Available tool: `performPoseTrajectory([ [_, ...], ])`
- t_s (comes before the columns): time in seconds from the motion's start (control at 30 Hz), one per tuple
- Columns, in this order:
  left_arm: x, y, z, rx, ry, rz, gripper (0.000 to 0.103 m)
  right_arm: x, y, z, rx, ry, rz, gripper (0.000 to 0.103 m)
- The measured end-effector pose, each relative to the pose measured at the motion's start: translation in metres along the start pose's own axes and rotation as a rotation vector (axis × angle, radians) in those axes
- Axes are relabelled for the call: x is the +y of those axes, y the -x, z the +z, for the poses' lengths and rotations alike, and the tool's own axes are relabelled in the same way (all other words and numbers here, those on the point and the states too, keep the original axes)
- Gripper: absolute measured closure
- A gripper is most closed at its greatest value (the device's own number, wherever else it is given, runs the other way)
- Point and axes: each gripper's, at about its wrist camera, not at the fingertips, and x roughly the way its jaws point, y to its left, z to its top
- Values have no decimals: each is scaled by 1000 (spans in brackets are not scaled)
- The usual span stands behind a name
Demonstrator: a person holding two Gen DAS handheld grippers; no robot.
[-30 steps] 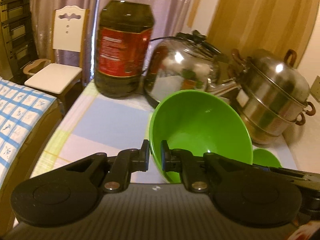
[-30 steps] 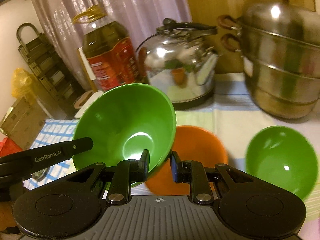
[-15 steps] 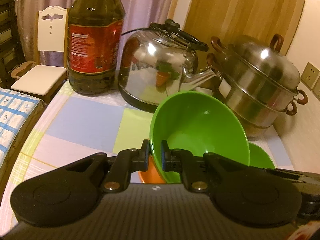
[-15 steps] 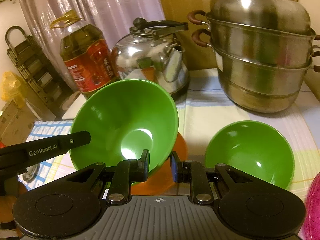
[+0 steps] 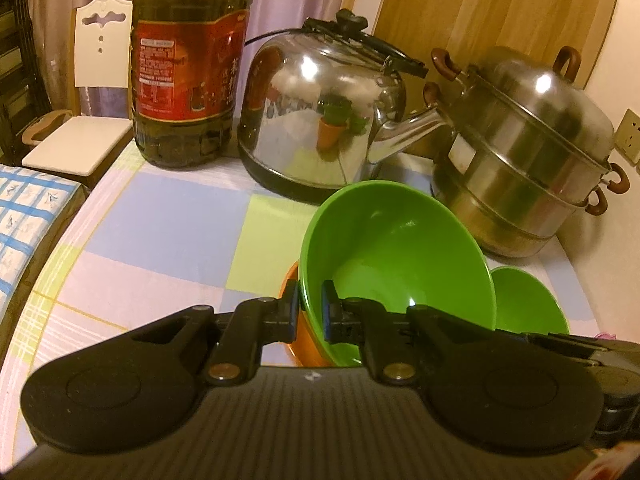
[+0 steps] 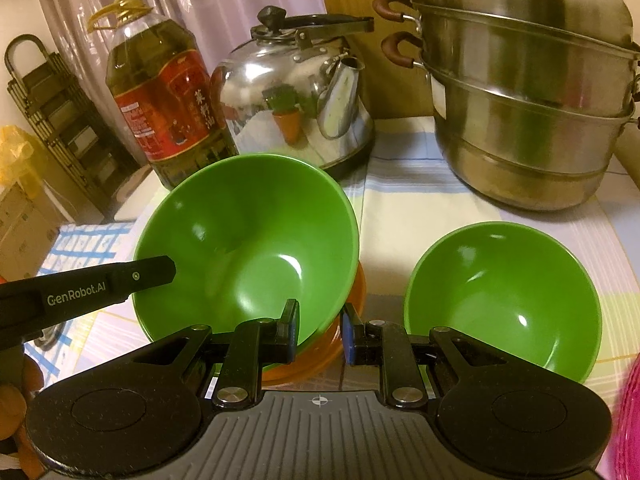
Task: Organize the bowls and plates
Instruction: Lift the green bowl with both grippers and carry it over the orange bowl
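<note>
My left gripper (image 5: 310, 304) is shut on the near rim of a large green bowl (image 5: 396, 264), which sits tilted inside an orange bowl (image 5: 304, 340). In the right wrist view the same green bowl (image 6: 248, 248) rests in the orange bowl (image 6: 316, 352), with the left gripper's finger reaching in from the left. My right gripper (image 6: 320, 328) is narrowly open over the near edges of both bowls and holds nothing. A second green bowl (image 6: 504, 300) stands upright to the right; it also shows in the left wrist view (image 5: 528, 304).
A checked tablecloth (image 5: 160, 232) covers the table. At the back stand an oil bottle (image 5: 188, 64), a steel kettle (image 5: 320, 120) and a stacked steel steamer pot (image 5: 528, 152). A white chair (image 5: 80, 132) stands beyond the table's left edge. Something pink (image 6: 630, 420) lies at the right.
The left gripper has lowered the large green bowl into the orange bowl. The right gripper has moved right and opened slightly.
</note>
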Motion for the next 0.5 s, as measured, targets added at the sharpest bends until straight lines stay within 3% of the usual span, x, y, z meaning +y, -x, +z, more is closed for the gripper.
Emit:
performPoseTrajectory([
  [0.5, 4, -13, -4, 27, 13, 6, 93, 3, -13, 0, 23, 41, -27, 81],
])
